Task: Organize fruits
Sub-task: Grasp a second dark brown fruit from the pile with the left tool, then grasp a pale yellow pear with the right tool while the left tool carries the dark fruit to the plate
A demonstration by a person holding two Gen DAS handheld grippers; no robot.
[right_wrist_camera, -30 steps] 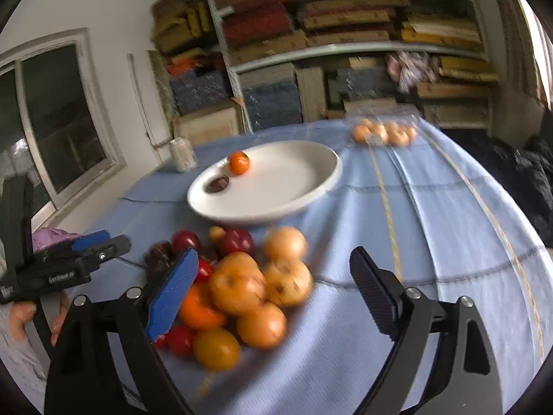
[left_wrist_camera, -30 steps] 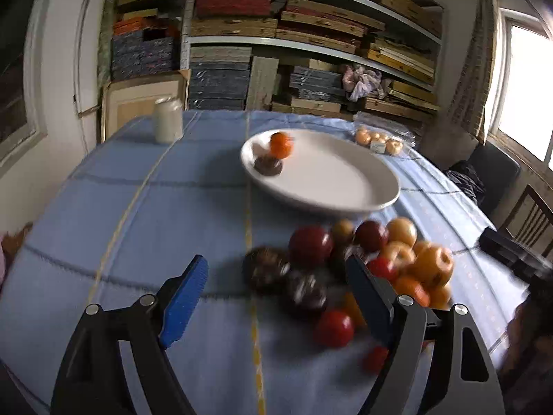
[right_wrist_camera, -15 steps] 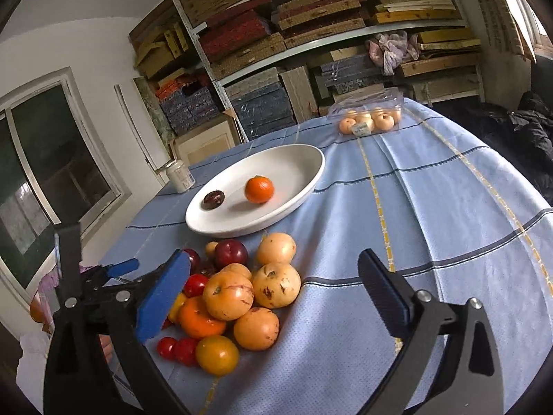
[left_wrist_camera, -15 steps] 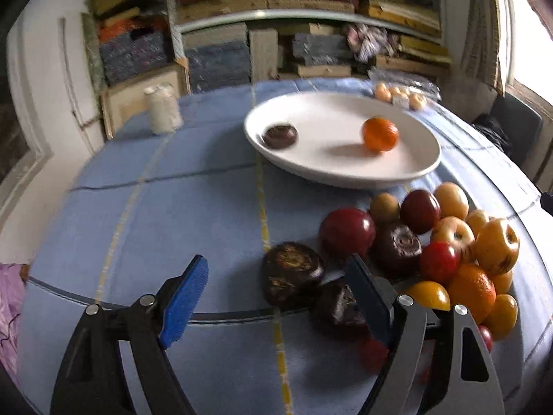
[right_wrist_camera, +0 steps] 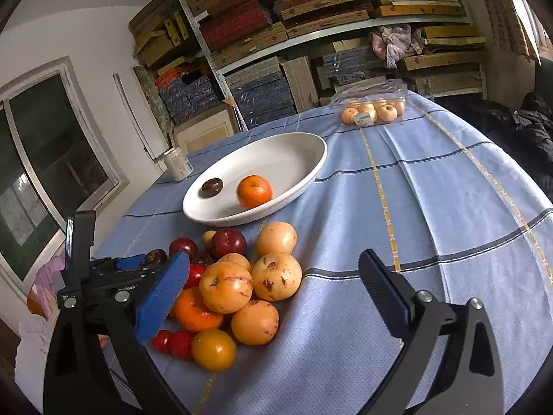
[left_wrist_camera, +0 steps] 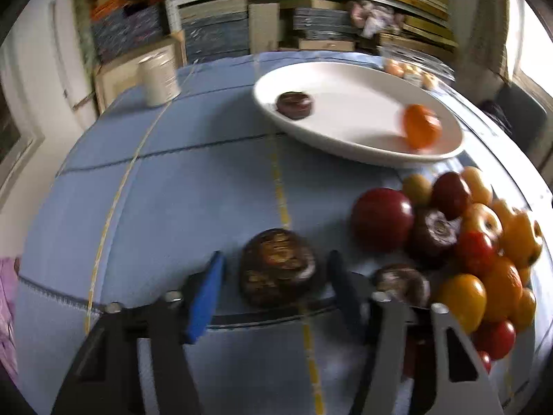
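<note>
While low over the cloth, left hand-held gripper (left_wrist_camera: 273,276) straddles dark fruit (left_wrist_camera: 278,271) ungripped, right hand-held gripper (right_wrist_camera: 273,283) wide, empty.

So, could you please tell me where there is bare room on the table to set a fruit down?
Bare cloth lies right of the fruit pile, between it and the table edge, up to the clear punnet. The plate is mostly bare past its orange and dark fruit. Cloth left of the plate, toward the jar, is free. The pile itself is crowded.
</note>
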